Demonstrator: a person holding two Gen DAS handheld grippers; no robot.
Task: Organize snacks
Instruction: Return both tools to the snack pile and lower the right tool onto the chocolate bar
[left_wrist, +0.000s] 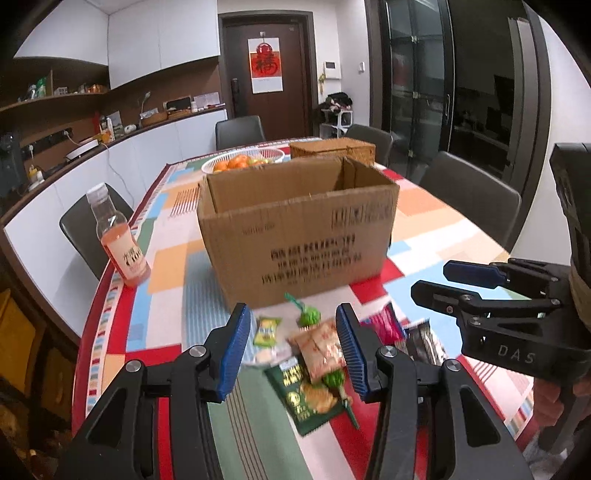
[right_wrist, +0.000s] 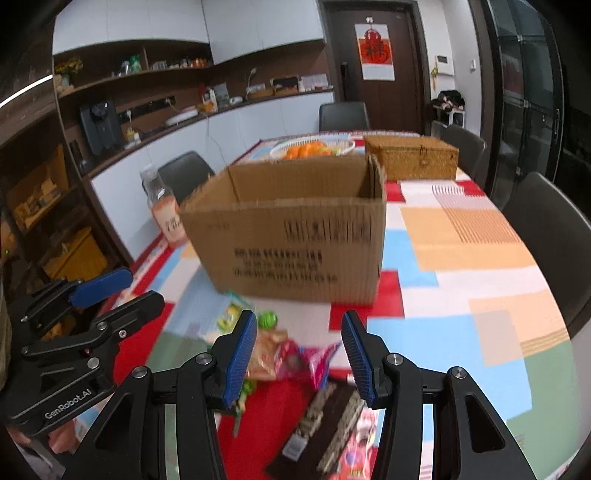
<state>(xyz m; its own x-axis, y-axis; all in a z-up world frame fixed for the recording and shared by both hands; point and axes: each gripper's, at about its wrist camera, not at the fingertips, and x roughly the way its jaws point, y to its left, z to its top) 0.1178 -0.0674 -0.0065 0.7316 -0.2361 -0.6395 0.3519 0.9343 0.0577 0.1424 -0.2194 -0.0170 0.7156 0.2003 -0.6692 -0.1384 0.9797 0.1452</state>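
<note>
Left gripper (left_wrist: 291, 347), black frame with blue ribbed pads, jaws partly spread and nothing between them. Left wrist view: it hangs over a loose heap of small snack packets lying on the patchwork tablecloth (left_wrist: 177, 266) just in front of the open brown cardboard box (left_wrist: 295, 229). In the heap: a dark green crisp packet (left_wrist: 310, 398) nearest the camera, an orange-and-white packet (left_wrist: 321, 350) partly on top of it, a small yellow-green sweet (left_wrist: 267, 330) and a round green wrapped sweet (left_wrist: 309, 315) closer to the box. An orange drink bottle (left_wrist: 120, 240) stands left of the box. A white basket of oranges (left_wrist: 242, 160) and a woven wicker case (left_wrist: 332, 149) sit behind the box. The right gripper (left_wrist: 436, 282) shows at the box's right front, also partly spread.

Right wrist view: the right gripper (right_wrist: 299, 350) is empty, jaws apart, above a pink foil packet (right_wrist: 317, 362) and a long dark striped packet (right_wrist: 332, 410), both in front of the box (right_wrist: 288, 243). The left gripper (right_wrist: 140, 288) appears at the box's left front. Frames are motion-blurred; packet labels unreadable.

Judgement: approach step, no snack picked, and none can be seen inside the box from here. Next move calls for each tool to descend onto one packet, straddle it cleanly without catching a neighbour, pinch, then lift over the box's near wall.
</note>
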